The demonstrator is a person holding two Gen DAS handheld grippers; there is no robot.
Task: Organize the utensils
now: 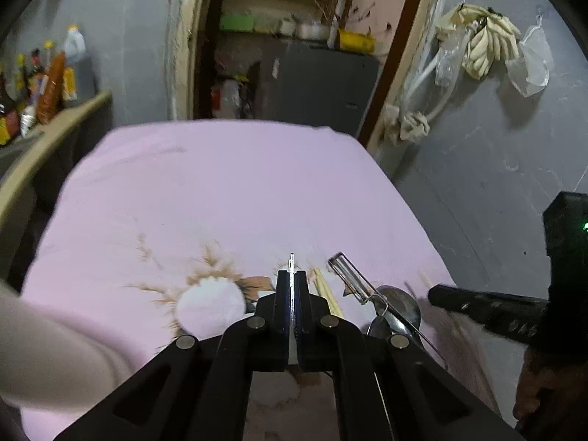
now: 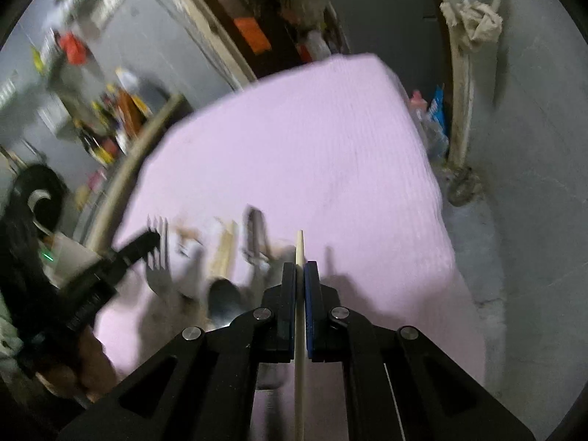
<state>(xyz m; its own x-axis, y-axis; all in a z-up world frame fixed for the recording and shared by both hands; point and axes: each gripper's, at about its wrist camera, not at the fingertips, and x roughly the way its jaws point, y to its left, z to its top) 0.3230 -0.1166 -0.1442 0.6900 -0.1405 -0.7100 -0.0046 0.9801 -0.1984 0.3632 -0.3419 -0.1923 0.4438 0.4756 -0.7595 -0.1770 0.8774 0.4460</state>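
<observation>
We see the left gripper clamped on a fork, seen edge-on as a thin metal strip between the pads in the left wrist view; the right wrist view shows its tines sticking past that gripper at 9 o'clock. The right gripper is clamped on a single pale chopstick that runs straight up between the pads.

The rest of the utensils lie on the pink cloth near its close edge. From the left wrist, at about 2 o'clock of the gripper tips: a pair of chopsticks, then a peeler, then a metal spoon with its bowl just beside the peeler's handle. A wire whisk may lie across the spoon, though we can't be sure. The right wrist view is motion-blurred, but the same group sits at 10 o'clock of its tips.

A printed brown pattern shows on the cloth under the left gripper.
</observation>
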